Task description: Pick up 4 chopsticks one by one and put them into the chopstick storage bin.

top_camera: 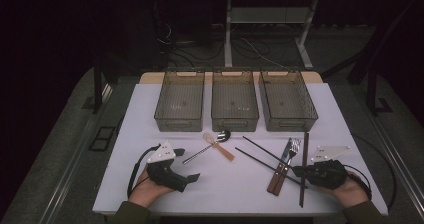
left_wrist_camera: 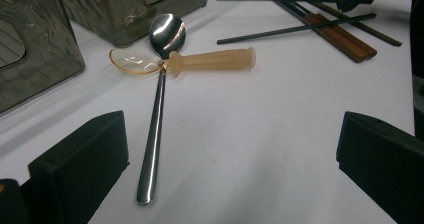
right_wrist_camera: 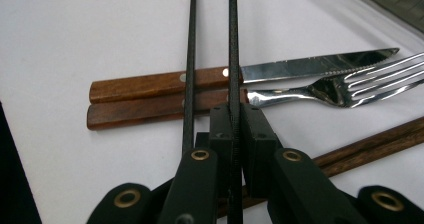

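- Where the right gripper [top_camera: 300,172] rests near the table's right front corner, its black jaws are clamped on one thin black chopstick [right_wrist_camera: 233,59], which runs straight out between the pads in the right gripper view.
- A second thin black chopstick [right_wrist_camera: 189,59] lies just beside the jaws, outside the grip, parallel to the held one.
- Both sticks cross over the wooden handles of a steel steak knife [right_wrist_camera: 165,84] and a steel fork [right_wrist_camera: 165,110], which lie side by side on the white table [top_camera: 225,184].
- A dark brown wooden chopstick [top_camera: 304,169] lies just beside the right gripper and reaches close to the table's front edge; in the right gripper view it passes under the gripper's body.
- On the other side, the left gripper [top_camera: 192,176] sits on the table near the front left with its jaws wide apart and nothing between them.
- Ahead of it lies a long steel spoon [left_wrist_camera: 155,124], its bowl touching a translucent amber plastic spoon [left_wrist_camera: 200,61] with a thick handle that lies across it.
- Bare white table lies between the two grippers and around the left one; the right one is crowded by cutlery.
- Three smoky clear plastic bins [top_camera: 235,124] stand in a row along the far edge, well apart from both grippers.
- No readable writing shows.
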The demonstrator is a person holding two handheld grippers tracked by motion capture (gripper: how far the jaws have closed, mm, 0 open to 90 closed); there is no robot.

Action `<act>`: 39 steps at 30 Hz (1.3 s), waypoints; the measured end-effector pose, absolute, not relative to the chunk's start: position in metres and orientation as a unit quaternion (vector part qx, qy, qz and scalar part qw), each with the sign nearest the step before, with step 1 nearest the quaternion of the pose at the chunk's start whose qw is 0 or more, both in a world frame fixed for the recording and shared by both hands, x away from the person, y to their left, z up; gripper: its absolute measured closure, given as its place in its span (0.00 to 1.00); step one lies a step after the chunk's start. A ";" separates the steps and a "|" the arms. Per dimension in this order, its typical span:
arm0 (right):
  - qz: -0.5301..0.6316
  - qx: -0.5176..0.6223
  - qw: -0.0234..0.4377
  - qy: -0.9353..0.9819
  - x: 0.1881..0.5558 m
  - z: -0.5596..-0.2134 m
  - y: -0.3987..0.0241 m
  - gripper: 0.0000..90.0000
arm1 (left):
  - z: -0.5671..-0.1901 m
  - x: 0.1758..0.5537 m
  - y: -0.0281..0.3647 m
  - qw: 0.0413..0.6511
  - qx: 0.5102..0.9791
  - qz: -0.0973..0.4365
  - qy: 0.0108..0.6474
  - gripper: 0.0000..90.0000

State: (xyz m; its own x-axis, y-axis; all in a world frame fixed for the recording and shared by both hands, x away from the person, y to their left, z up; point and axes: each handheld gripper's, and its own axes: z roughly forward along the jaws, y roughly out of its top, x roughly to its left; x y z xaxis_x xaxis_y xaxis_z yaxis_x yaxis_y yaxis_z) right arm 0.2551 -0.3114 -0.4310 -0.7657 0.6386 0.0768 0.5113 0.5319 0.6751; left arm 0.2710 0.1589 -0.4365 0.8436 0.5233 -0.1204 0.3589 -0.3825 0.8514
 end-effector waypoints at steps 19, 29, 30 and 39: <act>0.403 0.328 0.071 0.852 0.263 -0.410 -0.304 0.94 | -0.435 0.271 0.157 0.487 0.825 0.076 0.275 0.00; 0.410 0.331 0.072 0.847 0.266 -0.404 -0.296 0.94 | -0.437 0.270 0.155 0.484 0.828 0.074 0.274 0.00; 0.411 0.329 0.071 0.847 0.267 -0.403 -0.294 0.94 | -0.437 0.270 0.155 0.484 0.828 0.073 0.273 0.00; 0.416 0.320 0.069 0.848 0.278 -0.399 -0.284 0.94 | -0.436 0.270 0.156 0.487 0.827 0.073 0.271 0.00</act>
State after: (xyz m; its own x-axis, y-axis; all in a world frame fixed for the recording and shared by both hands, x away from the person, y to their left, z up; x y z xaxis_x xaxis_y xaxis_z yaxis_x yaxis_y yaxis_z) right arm 0.2783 -0.2842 -0.3988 -0.7853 0.6009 0.1491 0.4855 0.4484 0.7505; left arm 0.2703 0.1559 -0.4362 0.8425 0.5195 -0.1426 0.3770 -0.3794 0.8450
